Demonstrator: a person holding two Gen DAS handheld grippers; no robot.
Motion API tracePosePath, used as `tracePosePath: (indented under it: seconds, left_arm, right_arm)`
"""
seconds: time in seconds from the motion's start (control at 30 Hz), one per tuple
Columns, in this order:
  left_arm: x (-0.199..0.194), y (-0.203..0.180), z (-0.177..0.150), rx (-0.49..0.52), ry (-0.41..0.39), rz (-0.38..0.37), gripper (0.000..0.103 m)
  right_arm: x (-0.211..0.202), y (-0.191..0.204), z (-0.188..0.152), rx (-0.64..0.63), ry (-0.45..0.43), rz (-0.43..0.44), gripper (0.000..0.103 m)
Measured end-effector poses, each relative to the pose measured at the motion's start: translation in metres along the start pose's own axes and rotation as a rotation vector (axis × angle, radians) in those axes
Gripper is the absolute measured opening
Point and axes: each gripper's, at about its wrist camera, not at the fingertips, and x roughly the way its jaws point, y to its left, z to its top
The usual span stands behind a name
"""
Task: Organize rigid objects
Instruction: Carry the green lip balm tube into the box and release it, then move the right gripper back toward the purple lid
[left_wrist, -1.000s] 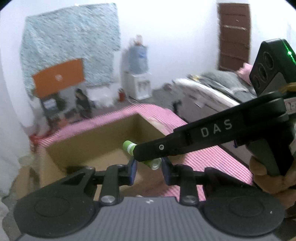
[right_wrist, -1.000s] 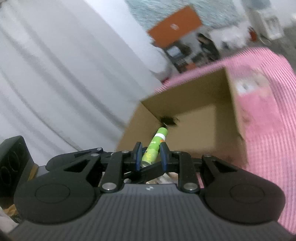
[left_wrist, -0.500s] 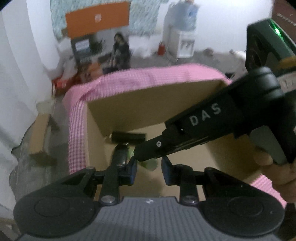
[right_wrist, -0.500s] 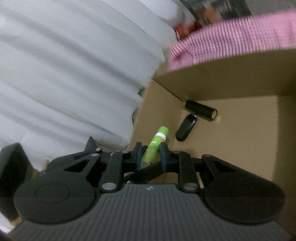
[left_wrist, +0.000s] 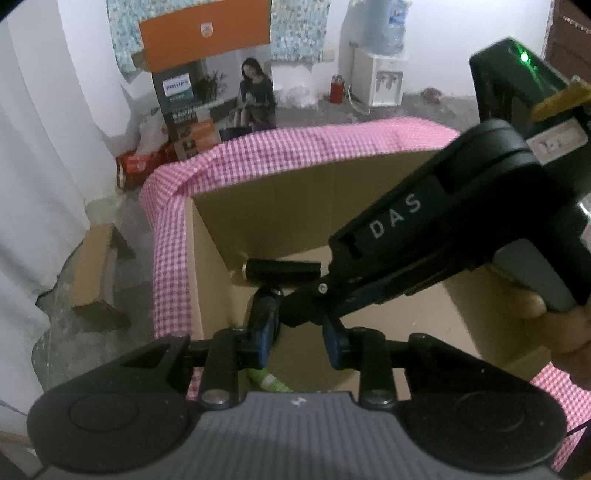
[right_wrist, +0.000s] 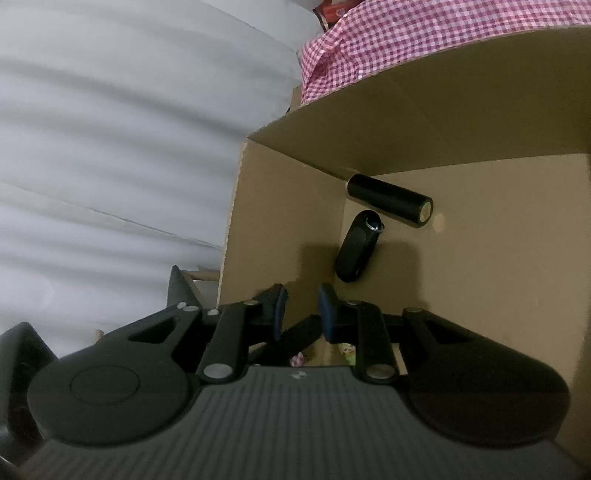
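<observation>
An open cardboard box (left_wrist: 280, 206) stands on a pink checked cloth (left_wrist: 295, 147). On its floor lie a black cylinder (right_wrist: 389, 205) and a black oval fob with a ring (right_wrist: 356, 251). My right gripper (right_wrist: 301, 310) hangs over the box with a narrow empty gap between its pads. Its fingers (left_wrist: 391, 221) cross in front of my left gripper (left_wrist: 299, 334). The left jaws are opening, and only the right fingertip lies between them. A bit of the green tube (left_wrist: 269, 380) shows low under my left fingers; I cannot tell if it rests on the box floor.
A person's hand (left_wrist: 565, 325) holds the right gripper's handle. Beyond the table stand an orange and grey carton (left_wrist: 207, 74) and a water dispenser (left_wrist: 376, 81). A white curtain (right_wrist: 110, 147) hangs on the left.
The green tube has left the right gripper's pads and dropped low out of its view. Both grippers came down over the box and tilted into it.
</observation>
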Motion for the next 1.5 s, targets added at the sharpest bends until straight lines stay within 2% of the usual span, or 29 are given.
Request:
tracePosePath:
  seconds: [0.13,0.27,0.4,0.5,0.67,0.83,1.03,1.2,1.33,1.5]
  left_arm:
    - [-0.020,-0.005,-0.001,0.011,-0.049,0.000,0.053]
    - [-0.046,-0.009,-0.007,0.005,-0.103,-0.012,0.067]
    - [-0.078,-0.015,-0.018,0.001,-0.167,-0.027,0.076]
    - [-0.099,-0.023,-0.031,0.005,-0.209,-0.043,0.082]
    - [-0.121,-0.045,-0.060,0.009,-0.246,-0.112,0.087]
    - [-0.120,-0.072,-0.089,0.026,-0.232,-0.168,0.088]
    - [-0.093,-0.099,-0.113,0.062,-0.187,-0.195,0.088]
    - [-0.066,-0.123,-0.127,0.131,-0.199,-0.126,0.085]
    - [-0.048,-0.132,-0.130,0.162,-0.189,-0.103,0.071]
    - [-0.038,-0.139,-0.131,0.187,-0.189,-0.079,0.065]
  right_arm:
    - [-0.020,0.003,-0.005,-0.025,-0.045,0.005,0.021]
    - [-0.057,0.014,-0.021,-0.078,-0.121,0.013,0.026]
    - [-0.104,0.026,-0.049,-0.149,-0.214,0.021,0.034]
    - [-0.138,0.032,-0.078,-0.197,-0.283,0.027,0.047]
    - [-0.174,0.029,-0.132,-0.256,-0.368,-0.004,0.051]
    - [-0.191,0.010,-0.186,-0.277,-0.457,-0.078,0.053]
    - [-0.176,-0.026,-0.229,-0.220,-0.496,-0.131,0.053]
    - [-0.146,-0.041,-0.238,-0.204,-0.511,-0.198,0.053]
    - [-0.129,-0.044,-0.237,-0.228,-0.507,-0.221,0.053]
    - [-0.114,-0.042,-0.226,-0.259,-0.474,-0.237,0.052]
